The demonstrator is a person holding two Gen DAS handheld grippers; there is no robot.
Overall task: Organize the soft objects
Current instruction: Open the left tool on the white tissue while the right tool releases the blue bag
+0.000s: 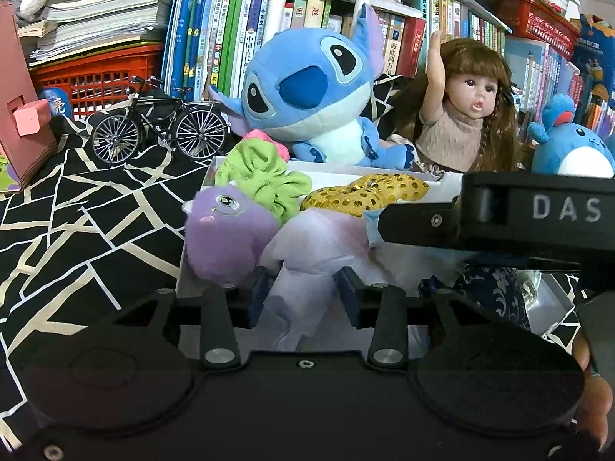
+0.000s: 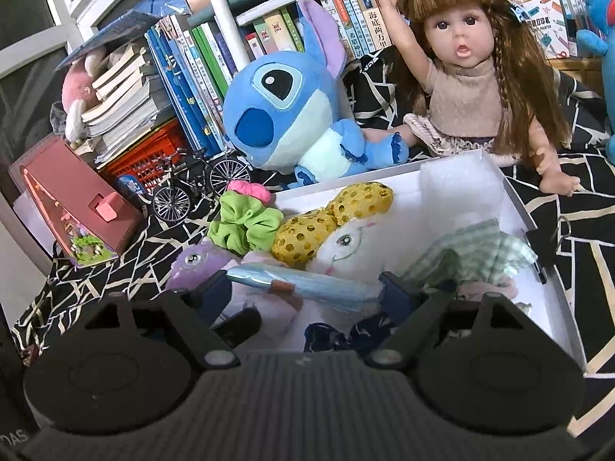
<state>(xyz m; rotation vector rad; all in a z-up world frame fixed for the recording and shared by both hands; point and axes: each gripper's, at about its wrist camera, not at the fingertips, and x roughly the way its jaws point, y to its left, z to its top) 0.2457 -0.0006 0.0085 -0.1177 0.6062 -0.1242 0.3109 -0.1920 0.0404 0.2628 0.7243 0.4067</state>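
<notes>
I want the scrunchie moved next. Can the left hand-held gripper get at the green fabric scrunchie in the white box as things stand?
Probably not directly: pale lilac cloth sits between the left hand-held gripper fingers, and the purple plush toy lies before the green fabric scrunchie.

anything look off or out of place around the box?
Mostly tidy. The purple plush slumps over the left wall of the white box, and the green scrunchie and pink scrunchie sit at that edge, seemingly half out. A black binder clip hangs on the right wall. Nothing looks spilled or damaged.
</notes>
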